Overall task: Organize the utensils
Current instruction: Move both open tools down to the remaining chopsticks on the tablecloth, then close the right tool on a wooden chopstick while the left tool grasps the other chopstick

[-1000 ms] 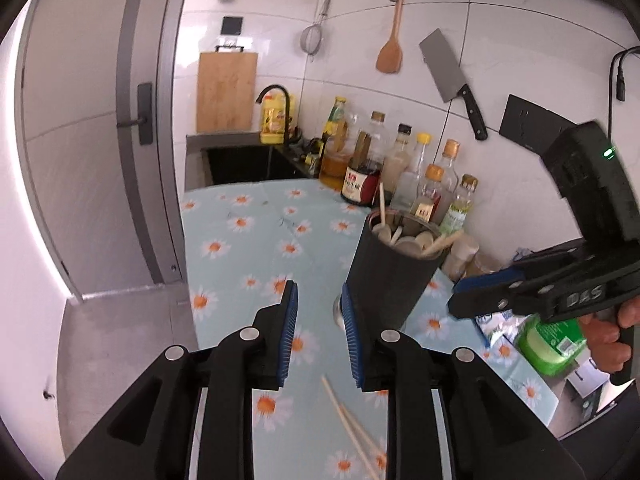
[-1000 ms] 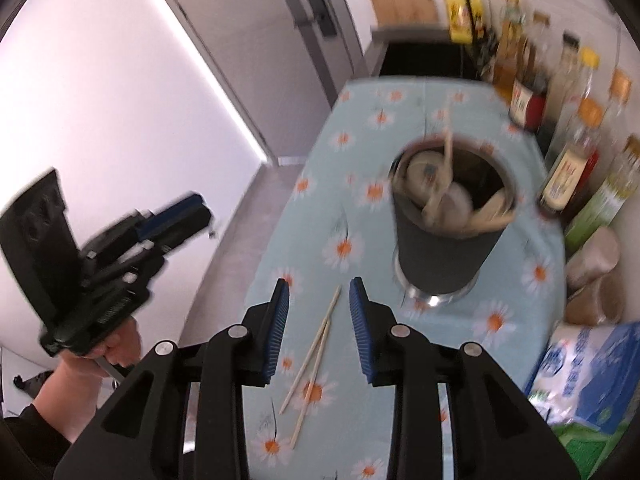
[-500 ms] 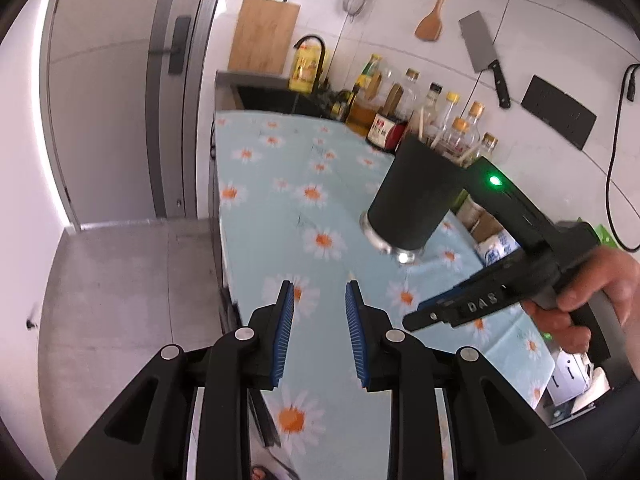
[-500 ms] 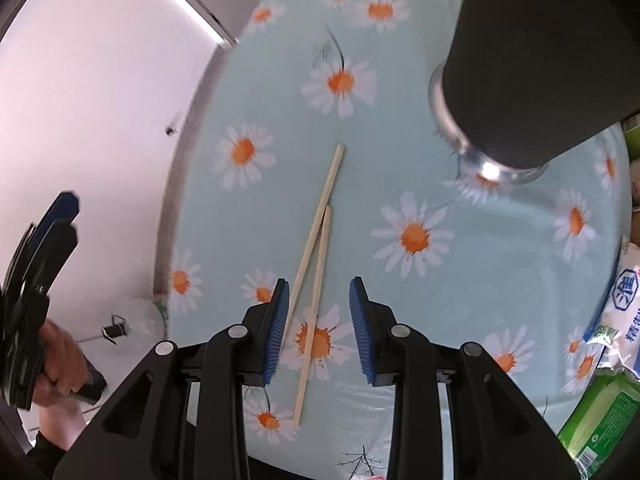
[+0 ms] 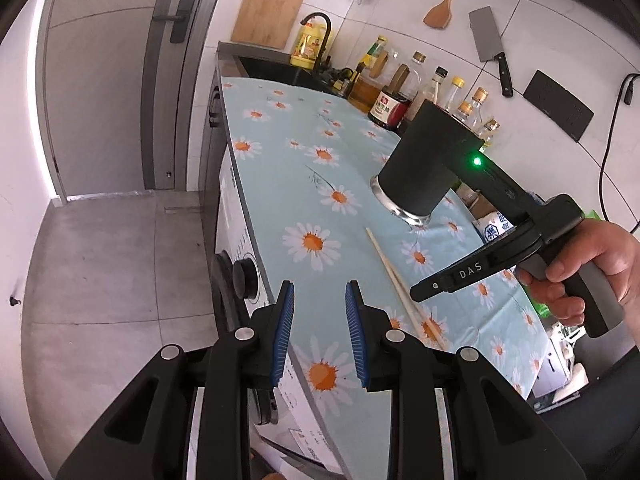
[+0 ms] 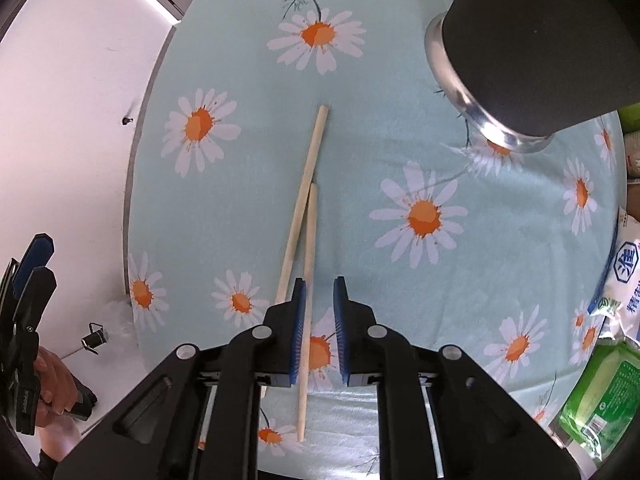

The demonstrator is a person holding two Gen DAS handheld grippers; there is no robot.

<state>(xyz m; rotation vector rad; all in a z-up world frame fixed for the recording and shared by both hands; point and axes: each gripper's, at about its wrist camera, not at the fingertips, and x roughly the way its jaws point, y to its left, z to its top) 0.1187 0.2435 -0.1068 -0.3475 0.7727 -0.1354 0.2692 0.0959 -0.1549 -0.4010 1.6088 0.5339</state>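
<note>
A: Chopsticks (image 6: 305,216) — two, pale wood, flat on the daisy cloth (image 6: 248,80), touching along part of their length, on the near side of the black holder (image 6: 532,40).

B: Right gripper (image 6: 319,312)?

A: Directly over the chopsticks' near ends. Jaws parted by a narrow gap, one stick running between them, not pinched. Blue pads (image 6: 299,320) clear of the wood.

B: Left gripper (image 5: 319,334)?

A: Off the counter edge, well short of the holder. Jaws spread, nothing between.

B: Beyond the holder?

A: Sauce bottles (image 5: 390,106) along the wall just behind it. Farther on, a sink (image 5: 272,66), cutting board (image 5: 270,10) above it.
</note>
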